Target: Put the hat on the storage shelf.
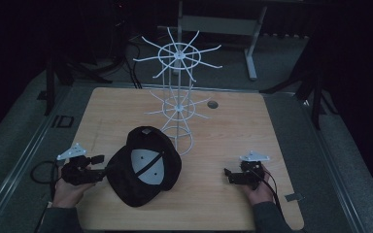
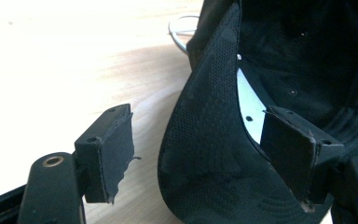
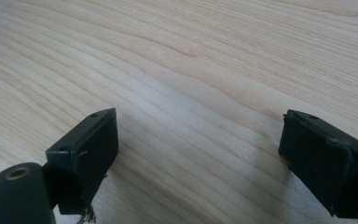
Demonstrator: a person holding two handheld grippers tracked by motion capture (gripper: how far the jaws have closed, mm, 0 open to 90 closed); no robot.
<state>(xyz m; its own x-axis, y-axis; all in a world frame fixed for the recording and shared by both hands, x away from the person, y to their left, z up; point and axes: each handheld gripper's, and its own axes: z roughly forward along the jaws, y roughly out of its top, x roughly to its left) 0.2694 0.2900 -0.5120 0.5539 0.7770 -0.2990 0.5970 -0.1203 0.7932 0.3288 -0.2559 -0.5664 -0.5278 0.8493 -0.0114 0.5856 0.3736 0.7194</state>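
Note:
A black cap point(image 1: 126, 187) lies upside down on the wooden table point(image 1: 223, 126), with a pale panel point(image 1: 148, 165) showing inside it. My left gripper point(image 1: 101, 167) is at the cap's left edge and is open. In the left gripper view my left gripper point(image 2: 200, 144) straddles the rim of the cap point(image 2: 307, 56), one jaw outside and one inside, without squeezing it. My right gripper point(image 1: 227, 174) stands open over bare wood to the right of the cap. Nothing lies between the jaws of my right gripper point(image 3: 200, 140).
A white wire rack point(image 1: 178, 104) with two tiers of spoke hooks stands just behind the cap, and its base ring point(image 2: 179, 32) touches or nearly touches the cap's far side. A small round hole point(image 1: 212, 104) sits in the table behind the rack.

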